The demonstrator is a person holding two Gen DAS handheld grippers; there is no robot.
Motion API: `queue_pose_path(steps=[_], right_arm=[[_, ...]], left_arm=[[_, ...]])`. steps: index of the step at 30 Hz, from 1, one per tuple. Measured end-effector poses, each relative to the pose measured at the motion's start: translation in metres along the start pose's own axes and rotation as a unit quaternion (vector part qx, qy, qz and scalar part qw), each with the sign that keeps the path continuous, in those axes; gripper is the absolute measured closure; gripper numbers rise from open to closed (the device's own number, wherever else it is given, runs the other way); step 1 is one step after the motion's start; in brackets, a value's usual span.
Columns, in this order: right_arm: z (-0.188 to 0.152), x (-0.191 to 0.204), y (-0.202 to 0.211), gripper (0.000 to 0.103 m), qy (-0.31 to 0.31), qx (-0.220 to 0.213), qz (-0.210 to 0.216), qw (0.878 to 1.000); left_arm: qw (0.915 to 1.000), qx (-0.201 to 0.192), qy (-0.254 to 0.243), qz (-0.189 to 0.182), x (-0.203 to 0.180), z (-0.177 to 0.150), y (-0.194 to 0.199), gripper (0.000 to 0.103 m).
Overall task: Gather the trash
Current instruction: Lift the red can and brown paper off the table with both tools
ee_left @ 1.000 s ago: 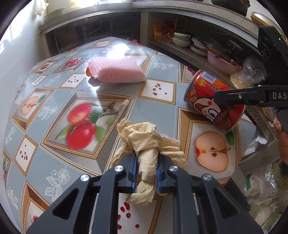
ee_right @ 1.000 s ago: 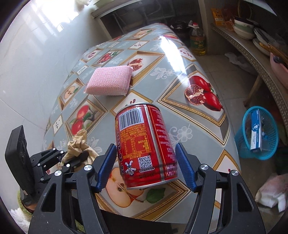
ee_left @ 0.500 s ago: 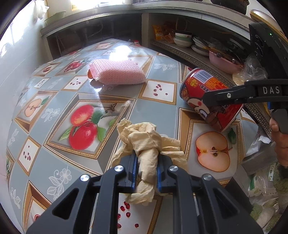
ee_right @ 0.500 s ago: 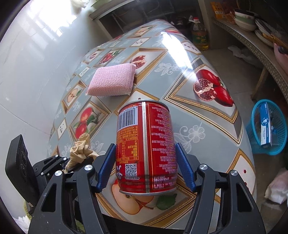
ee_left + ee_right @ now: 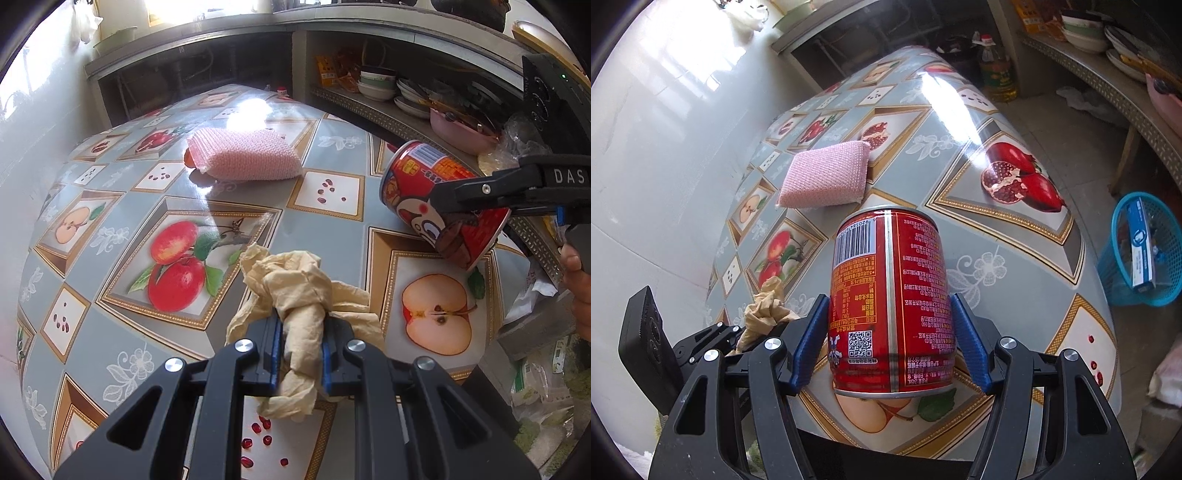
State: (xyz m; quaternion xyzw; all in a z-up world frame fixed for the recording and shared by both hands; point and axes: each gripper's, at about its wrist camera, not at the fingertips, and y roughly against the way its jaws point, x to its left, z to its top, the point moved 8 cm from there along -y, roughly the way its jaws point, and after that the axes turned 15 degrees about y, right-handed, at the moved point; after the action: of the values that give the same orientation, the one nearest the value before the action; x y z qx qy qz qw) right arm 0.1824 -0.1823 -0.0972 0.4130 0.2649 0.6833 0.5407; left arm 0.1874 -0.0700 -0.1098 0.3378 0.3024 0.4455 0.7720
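My left gripper is shut on a crumpled beige paper wad and holds it just above the fruit-patterned tablecloth. My right gripper is shut on a red drink can, lifted off the table and tilted. In the left wrist view the can hangs at the right, gripped by the right gripper's fingers. In the right wrist view the paper wad and the left gripper show at the lower left.
A pink scrubbing sponge lies on the table's far side. A blue mesh basket with a blue-white box stands on the floor right of the table. Shelves with bowls run along the right. White wall on the left.
The right gripper has lifted the can higher and swung it more upright in its own view. The left gripper still holds the paper wad, nearly unmoved.
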Motion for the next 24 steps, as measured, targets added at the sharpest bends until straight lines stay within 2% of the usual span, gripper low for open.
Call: queue_pose_path(steps=[15,21,24], right_arm=[[-0.002,-0.006,0.015,0.041,-0.008,-0.015,0.005,1.000],[-0.003,-0.004,0.020,0.041,-0.015,-0.023,0.009,1.000],[-0.004,0.000,0.024,0.041,-0.019,-0.033,0.016,0.999]], left_arm=[[0.9997,-0.017,-0.012,0.013,-0.008,0.001,0.009,0.088],[0.9997,-0.024,-0.006,0.001,-0.008,0.005,0.015,0.088],[0.9994,-0.029,0.000,-0.017,-0.010,0.010,0.019,0.088]])
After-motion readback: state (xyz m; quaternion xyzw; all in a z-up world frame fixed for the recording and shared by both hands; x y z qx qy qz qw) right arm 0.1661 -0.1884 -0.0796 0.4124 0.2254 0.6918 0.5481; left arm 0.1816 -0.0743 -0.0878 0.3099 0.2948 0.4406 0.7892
